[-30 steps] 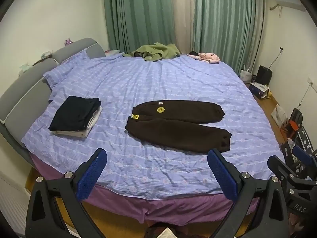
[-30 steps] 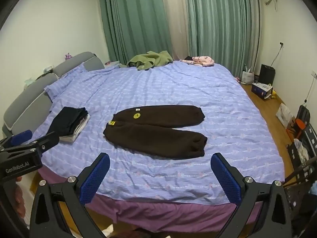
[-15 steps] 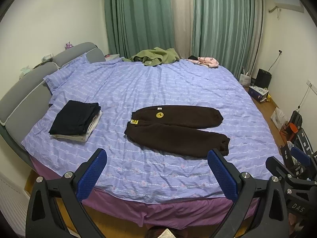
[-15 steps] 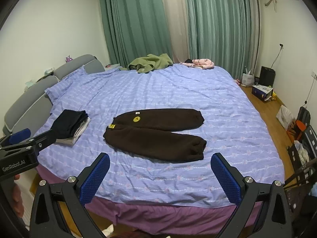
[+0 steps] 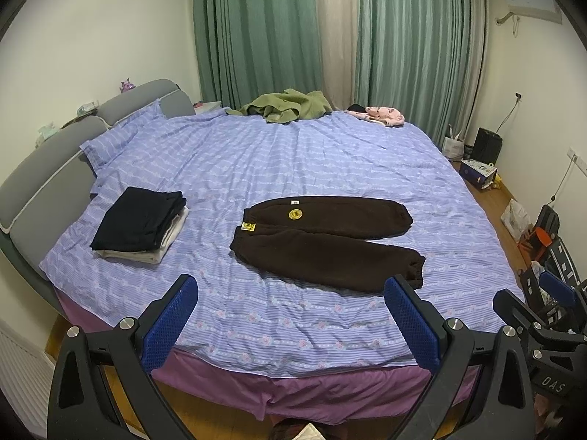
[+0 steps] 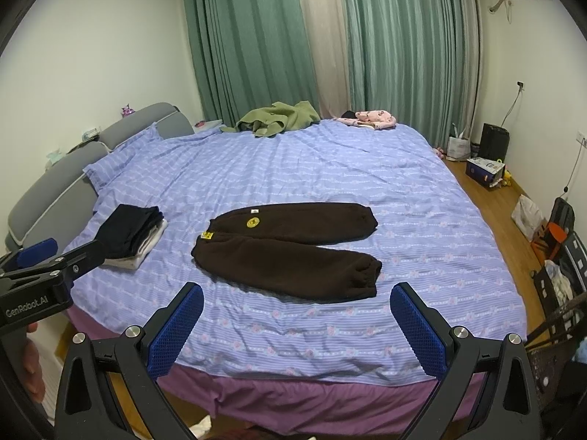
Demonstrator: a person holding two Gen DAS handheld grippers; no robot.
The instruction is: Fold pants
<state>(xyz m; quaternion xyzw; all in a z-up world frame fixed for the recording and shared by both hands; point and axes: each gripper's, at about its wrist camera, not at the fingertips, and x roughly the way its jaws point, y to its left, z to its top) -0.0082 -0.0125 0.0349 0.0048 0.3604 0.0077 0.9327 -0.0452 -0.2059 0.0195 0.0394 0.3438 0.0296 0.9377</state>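
Dark brown fleece pants [image 5: 323, 238] lie flat on the purple striped bed [image 5: 293, 161], waistband with yellow patches to the left, legs spread to the right; they also show in the right wrist view [image 6: 290, 249]. My left gripper [image 5: 290, 315] is open and empty, held short of the bed's near edge, well short of the pants. My right gripper [image 6: 297, 319] is also open and empty at the near edge. The left gripper shows at the left edge of the right wrist view [image 6: 51, 267].
A folded stack of dark and white clothes [image 5: 143, 223] sits left of the pants. A green garment [image 5: 290, 106] and a pink one [image 5: 381, 115] lie at the far edge. Grey headboard [image 5: 44, 168] at left. Boxes and bags [image 6: 488, 168] line the floor at right.
Both grippers have pulled back and up slightly from the bed, so the pants sit a little farther off in both views. Both stay open. The pants have not moved.
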